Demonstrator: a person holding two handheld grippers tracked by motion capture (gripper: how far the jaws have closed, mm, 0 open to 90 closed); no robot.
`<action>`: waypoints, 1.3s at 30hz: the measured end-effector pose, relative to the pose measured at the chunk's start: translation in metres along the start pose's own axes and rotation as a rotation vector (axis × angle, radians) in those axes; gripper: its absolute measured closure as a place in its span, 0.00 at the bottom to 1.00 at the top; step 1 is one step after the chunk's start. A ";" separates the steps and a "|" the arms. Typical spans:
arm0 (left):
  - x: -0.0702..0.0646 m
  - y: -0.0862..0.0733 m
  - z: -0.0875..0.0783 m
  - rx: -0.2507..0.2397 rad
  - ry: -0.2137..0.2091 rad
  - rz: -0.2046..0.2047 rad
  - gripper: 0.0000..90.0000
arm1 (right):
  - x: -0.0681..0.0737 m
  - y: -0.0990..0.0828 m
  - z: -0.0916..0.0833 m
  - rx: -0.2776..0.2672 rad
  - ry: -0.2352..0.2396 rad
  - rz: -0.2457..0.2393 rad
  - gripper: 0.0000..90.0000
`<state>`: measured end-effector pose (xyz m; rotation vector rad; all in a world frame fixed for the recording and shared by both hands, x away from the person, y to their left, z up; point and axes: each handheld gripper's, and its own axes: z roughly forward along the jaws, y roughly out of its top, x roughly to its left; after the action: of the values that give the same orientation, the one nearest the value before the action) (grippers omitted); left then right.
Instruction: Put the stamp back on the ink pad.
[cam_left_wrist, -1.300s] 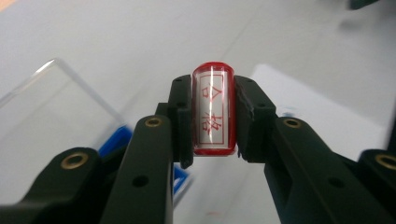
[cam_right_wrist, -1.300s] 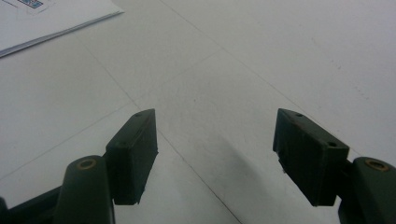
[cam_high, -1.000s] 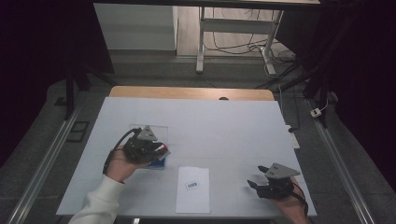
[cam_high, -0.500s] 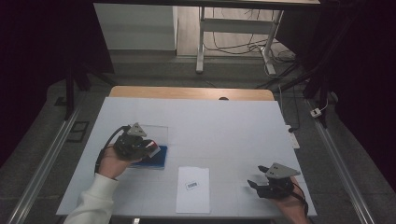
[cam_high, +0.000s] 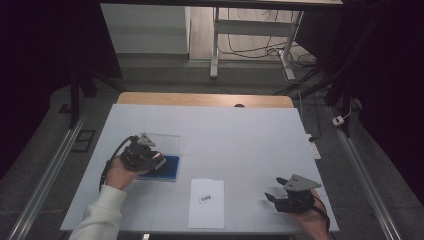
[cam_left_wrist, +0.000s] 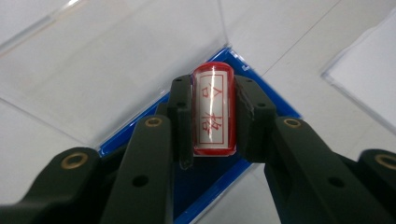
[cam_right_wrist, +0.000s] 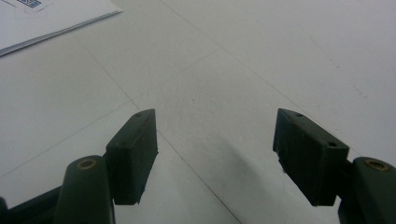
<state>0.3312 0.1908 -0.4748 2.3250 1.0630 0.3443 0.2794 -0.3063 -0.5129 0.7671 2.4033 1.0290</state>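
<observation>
Table (cam_high: 250, 135): white; paper sheet (cam_high: 206, 202) lies between both grippers.
Ink pad (cam_left_wrist: 219, 177): blue, under the left jaws; clear lid (cam_left_wrist: 107, 70) beyond them.
Left gripper (cam_left_wrist: 212, 112): jaws clamped on the stamp (cam_left_wrist: 213, 109); hand sits further left than half a second ago.
Right gripper (cam_right_wrist: 215, 140): jaws wide, empty; unmoved.
Risk: smooth cylinder may rotate or slip, smearing ink on the table.

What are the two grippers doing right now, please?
Left gripper: shut on the red stamp, over the blue ink pad.
Right gripper: open, holding nothing.

Red-and-clear stamp (cam_left_wrist: 213, 111) clamped between the left gripper (cam_left_wrist: 212, 116) jaws, above a blue pad (cam_left_wrist: 212, 179) on white table (cam_left_wrist: 289, 32).
</observation>
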 end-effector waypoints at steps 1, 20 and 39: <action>0.001 -0.001 0.002 0.006 -0.001 -0.004 0.78 | 0.000 0.000 0.000 0.001 0.001 0.001 0.33; 0.000 -0.002 0.011 0.042 0.022 0.000 0.77 | 0.001 0.000 0.000 0.005 -0.004 -0.003 0.34; -0.028 -0.014 -0.027 -0.232 -0.022 -0.007 0.36 | -0.001 0.001 -0.005 -0.015 -0.008 0.006 0.33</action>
<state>0.2925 0.1873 -0.4615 2.1138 0.9655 0.4156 0.2775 -0.3088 -0.5093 0.7725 2.3851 1.0438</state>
